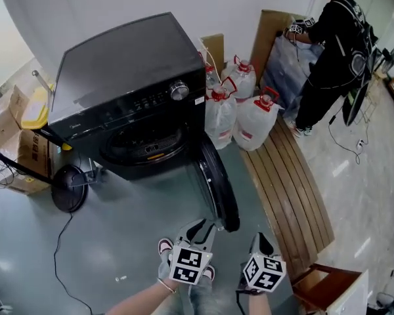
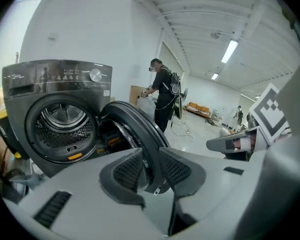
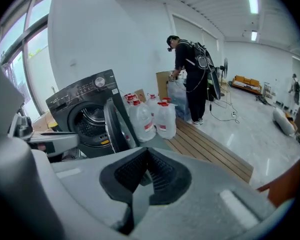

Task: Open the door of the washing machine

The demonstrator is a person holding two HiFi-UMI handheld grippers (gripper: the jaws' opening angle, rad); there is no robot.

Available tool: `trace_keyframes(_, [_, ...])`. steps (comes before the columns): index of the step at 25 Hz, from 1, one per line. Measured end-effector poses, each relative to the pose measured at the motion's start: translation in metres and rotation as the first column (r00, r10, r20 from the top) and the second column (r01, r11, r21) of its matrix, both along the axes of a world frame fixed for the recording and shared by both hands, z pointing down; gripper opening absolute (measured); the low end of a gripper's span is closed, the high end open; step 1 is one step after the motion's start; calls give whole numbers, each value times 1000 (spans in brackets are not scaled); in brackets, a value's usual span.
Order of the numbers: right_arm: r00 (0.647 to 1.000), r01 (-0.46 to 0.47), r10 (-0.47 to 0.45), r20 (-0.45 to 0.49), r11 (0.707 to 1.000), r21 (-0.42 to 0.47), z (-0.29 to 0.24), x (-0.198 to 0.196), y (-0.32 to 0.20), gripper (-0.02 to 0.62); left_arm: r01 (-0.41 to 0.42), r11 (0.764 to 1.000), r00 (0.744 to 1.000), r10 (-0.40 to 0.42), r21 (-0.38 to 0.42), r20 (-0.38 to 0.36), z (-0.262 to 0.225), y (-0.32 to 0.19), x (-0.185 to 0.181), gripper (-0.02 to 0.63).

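At the bottom centre the left gripper holds its jaws spread, pinching nothing; beside it the right gripper has its pads pressed together, empty; just above the left one, the door of the washing machine stands upright and swung wide, running from the machine's front toward lower centre; seen edge-on, its inner face is hard to make out.

Bright, even light from ceiling strip lights, fisheye bending, dark corners, foreground perhaps slightly soft
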State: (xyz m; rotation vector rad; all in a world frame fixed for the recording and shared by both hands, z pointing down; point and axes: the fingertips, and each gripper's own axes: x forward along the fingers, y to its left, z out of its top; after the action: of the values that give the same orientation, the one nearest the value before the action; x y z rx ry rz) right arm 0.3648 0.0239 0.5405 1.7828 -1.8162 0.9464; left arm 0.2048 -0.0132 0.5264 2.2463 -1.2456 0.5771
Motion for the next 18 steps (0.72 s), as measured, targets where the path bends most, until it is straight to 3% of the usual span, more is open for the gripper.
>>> trace_keyframes(9, [980,193,-195,30,980,56,-61,-99,-17,6,163,985,987,-163,56,-7,-83,9,-94,76])
trace_keyframes(18, [922,383,-388,8,911,152,-151,-195,-53,6,322,938,947,-318,130,-54,-162,23,-194,34])
